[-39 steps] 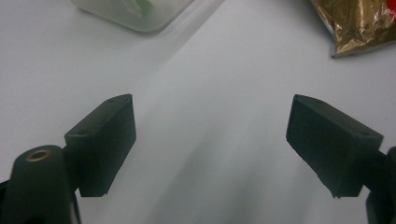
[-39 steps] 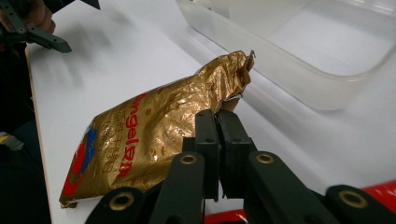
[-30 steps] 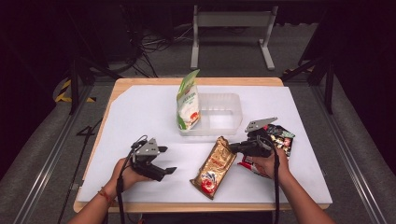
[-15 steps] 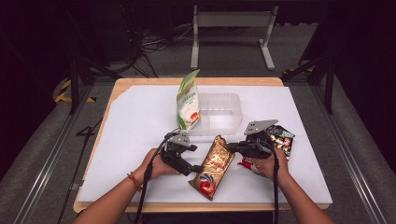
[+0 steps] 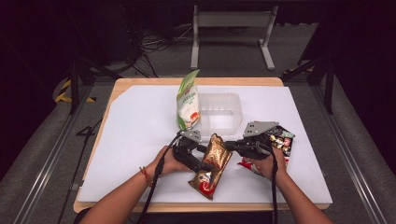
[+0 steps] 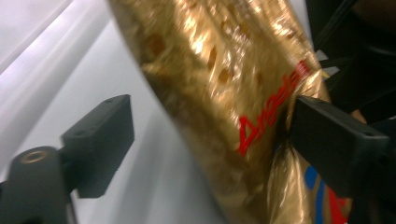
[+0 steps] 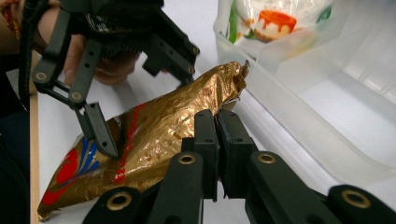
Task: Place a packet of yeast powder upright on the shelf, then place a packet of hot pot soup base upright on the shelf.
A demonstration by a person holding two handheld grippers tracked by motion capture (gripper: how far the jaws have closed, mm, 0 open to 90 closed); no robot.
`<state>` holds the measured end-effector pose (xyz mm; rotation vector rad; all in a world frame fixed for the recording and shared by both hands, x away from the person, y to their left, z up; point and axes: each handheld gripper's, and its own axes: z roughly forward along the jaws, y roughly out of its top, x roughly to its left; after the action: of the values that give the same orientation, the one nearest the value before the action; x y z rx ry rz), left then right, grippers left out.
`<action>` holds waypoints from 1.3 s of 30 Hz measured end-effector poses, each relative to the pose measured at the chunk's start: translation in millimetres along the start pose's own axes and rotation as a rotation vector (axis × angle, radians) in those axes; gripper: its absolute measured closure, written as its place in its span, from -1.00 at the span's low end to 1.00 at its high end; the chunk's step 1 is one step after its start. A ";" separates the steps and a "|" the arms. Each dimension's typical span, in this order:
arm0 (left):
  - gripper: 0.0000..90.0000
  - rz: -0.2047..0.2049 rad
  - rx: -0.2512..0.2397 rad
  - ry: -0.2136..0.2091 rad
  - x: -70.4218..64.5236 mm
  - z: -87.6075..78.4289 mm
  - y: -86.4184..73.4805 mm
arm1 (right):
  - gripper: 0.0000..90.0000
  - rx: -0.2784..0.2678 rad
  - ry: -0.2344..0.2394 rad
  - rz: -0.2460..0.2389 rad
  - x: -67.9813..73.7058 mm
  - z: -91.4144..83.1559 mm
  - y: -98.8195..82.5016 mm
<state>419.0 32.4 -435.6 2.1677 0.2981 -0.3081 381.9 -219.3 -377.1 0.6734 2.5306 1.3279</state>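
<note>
Your right gripper (image 7: 217, 119) clamped on gold snack bag's (image 5: 214, 163) edge, near centre of table (image 5: 140, 121), your left gripper (image 6: 210, 135) jaws wide, just closing a bit, straddling bag w/ one pad touching, clear tub (image 5: 219, 112) just beyond.

Gold foil snack bag (image 5: 214, 162) with red lettering and a red-and-blue end; green-and-white pouch (image 5: 187, 100) at its 11 o'clock; clear plastic tub (image 5: 219, 112); white table cover (image 5: 140, 121).

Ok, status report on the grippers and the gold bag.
Right gripper shut on gold bag edge. Left gripper open, jaws just closing around bag. Bin close behind.
</note>
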 end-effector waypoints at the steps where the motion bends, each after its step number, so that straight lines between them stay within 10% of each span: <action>1: -0.40 0.011 -0.002 -0.010 -0.6 0.3 0.9 | 0.93 -0.012 -0.004 -0.011 1.2 -0.5 0.8; 8: 0.32 0.010 -0.037 0.039 -4.4 -4.7 1.1 | 0.67 -0.063 -0.040 -0.038 5.3 -7.6 4.6; 13: 0.47 0.011 -0.101 0.102 -7.3 -14.7 1.8 | 0.29 -0.113 -0.097 -0.004 3.9 -24.9 8.1; 30: 0.55 0.013 -0.313 0.407 -15.7 -64.7 9.2 | -0.18 -0.075 -0.223 0.091 -11.9 -72.9 -37.4; 39: 0.56 0.018 -0.387 0.457 -21.3 -79.0 24.2 | -0.21 -0.042 -0.288 0.097 -13.2 -82.1 -65.5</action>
<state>415.5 81.2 -365.7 1.8326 0.5455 0.2467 342.6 -317.4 -383.9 0.9169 2.2609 1.2110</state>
